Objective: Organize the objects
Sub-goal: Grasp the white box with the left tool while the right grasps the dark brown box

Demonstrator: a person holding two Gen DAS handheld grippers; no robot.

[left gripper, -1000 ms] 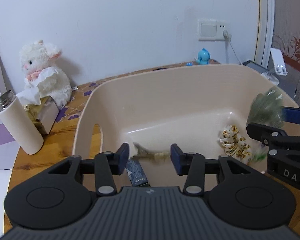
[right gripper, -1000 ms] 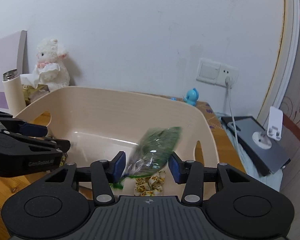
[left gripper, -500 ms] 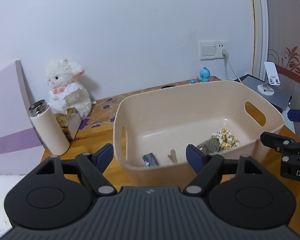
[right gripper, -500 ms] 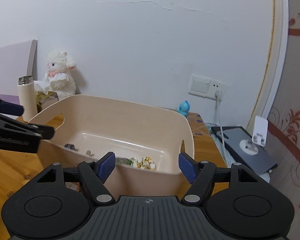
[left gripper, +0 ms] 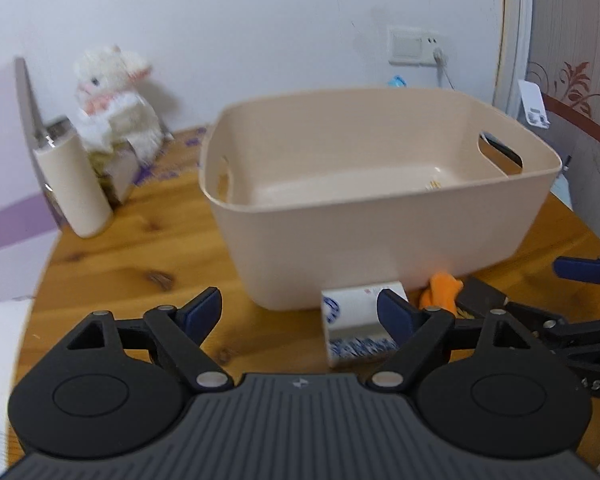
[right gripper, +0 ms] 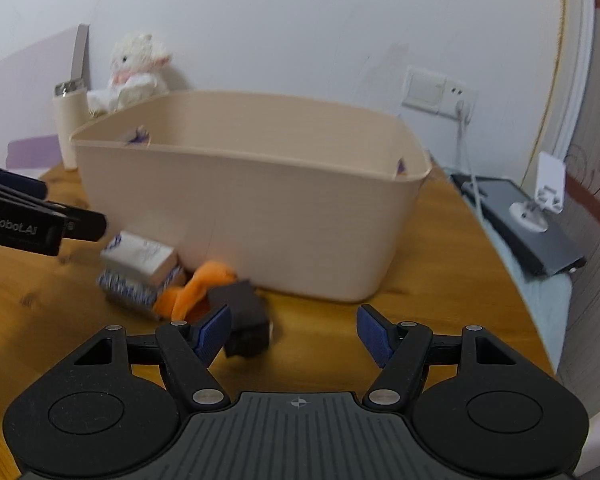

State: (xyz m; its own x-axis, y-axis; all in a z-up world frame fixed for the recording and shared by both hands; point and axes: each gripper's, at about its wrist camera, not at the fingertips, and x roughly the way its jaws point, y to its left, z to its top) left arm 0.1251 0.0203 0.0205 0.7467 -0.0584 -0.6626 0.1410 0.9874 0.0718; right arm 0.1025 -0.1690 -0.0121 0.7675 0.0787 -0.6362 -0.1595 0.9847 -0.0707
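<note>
Left wrist view: your left gripper (left gripper: 299, 311) fills the bottom of the frame with its jaws spread wide and nothing between them. Just past them, at lower centre, a white box with blue print (left gripper: 354, 322) lies on the wooden table (left gripper: 112, 264), close against the near wall of the beige bin (left gripper: 380, 240). To the right of that box you see an orange item (left gripper: 442, 289) and then a dark block (left gripper: 482, 294), both in front of the bin. Your right gripper (left gripper: 580, 308) enters at the lower right edge. Inside the bin, a small yellowish patch shows on the floor at right; the rest of its contents are hidden by the near wall. At upper left stand a cream flask (left gripper: 74, 184), a tissue box (left gripper: 116, 172) and a white plush lamb (left gripper: 114, 100).

Right wrist view: your right gripper (right gripper: 293, 334) sits at the bottom, jaws parted and empty. The dark block (right gripper: 242, 316) lies just beside the left fingertip, whether touching it cannot be told. The orange item (right gripper: 196, 286) and the white box (right gripper: 140, 264) lie to the left of centre, before the bin (right gripper: 260, 224). Your left gripper (right gripper: 40, 220) enters at the left edge. A wall socket (right gripper: 440, 90) sits at upper right.
</note>
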